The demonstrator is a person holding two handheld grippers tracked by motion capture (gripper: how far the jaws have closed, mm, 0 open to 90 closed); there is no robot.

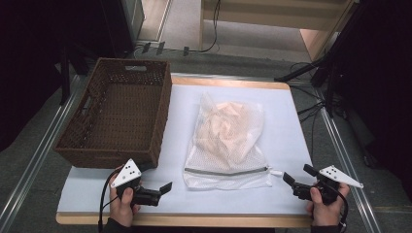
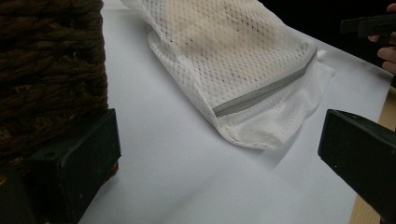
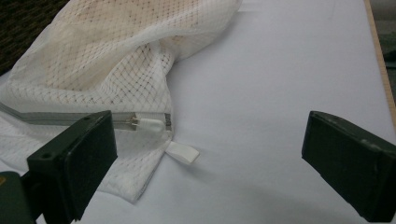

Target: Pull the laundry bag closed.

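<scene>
The left gripper [image 1: 166,186] is a black block with two flat, squared black jaws. On top of it sits a grey three-cornered plate [image 1: 126,173] marked with a few small dark dots, and a black cable [image 1: 103,194] loops from its back. In the left gripper view the jaws are thick matte black slabs with scuffed edges. The right gripper [image 1: 296,174] is built the same: black body, two black jaws and a grey three-cornered plate [image 1: 339,175] with dark dots, with a black cable [image 1: 345,209] curving behind it. In the right gripper view one jaw carries a small round hole on its upper face. A dark sleeve [image 1: 111,226] covers the left wrist.
</scene>
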